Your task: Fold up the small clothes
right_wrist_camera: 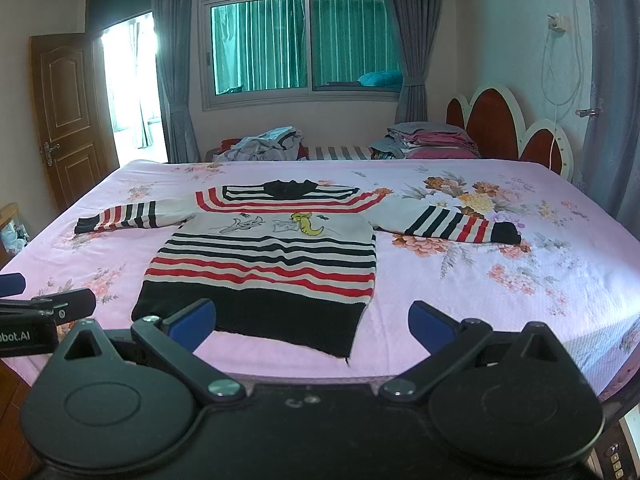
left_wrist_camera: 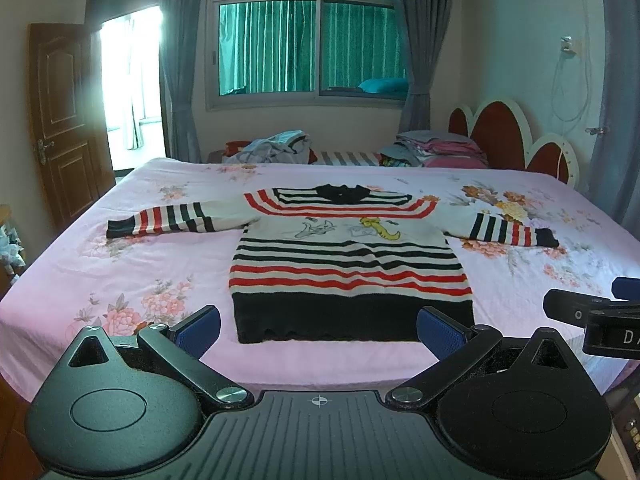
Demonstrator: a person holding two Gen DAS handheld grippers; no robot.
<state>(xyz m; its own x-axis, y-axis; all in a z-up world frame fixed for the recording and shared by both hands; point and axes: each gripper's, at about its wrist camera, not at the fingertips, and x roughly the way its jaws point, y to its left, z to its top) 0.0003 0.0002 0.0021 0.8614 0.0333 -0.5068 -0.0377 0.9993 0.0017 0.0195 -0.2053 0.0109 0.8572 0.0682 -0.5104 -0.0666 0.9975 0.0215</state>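
A small striped sweater (left_wrist_camera: 352,264) (right_wrist_camera: 264,264) in black, red and white, with cartoon figures on the chest, lies flat and face up on the pink floral bedsheet (left_wrist_camera: 120,264) (right_wrist_camera: 500,292). Both sleeves are spread out sideways and its black hem faces me. My left gripper (left_wrist_camera: 318,334) is open, hovering just short of the hem with nothing between its blue pads. My right gripper (right_wrist_camera: 312,326) is open too, above the hem's right corner. Each gripper shows at the edge of the other's view: the right gripper (left_wrist_camera: 592,316) and the left gripper (right_wrist_camera: 36,312).
Across the far side of the bed lie a heap of loose clothes (left_wrist_camera: 276,146) (right_wrist_camera: 268,142) and a stack of folded ones (left_wrist_camera: 436,148) (right_wrist_camera: 428,138). A red and white headboard (left_wrist_camera: 508,136) (right_wrist_camera: 504,124) stands at the right. A wooden door (left_wrist_camera: 64,120) is open at the left.
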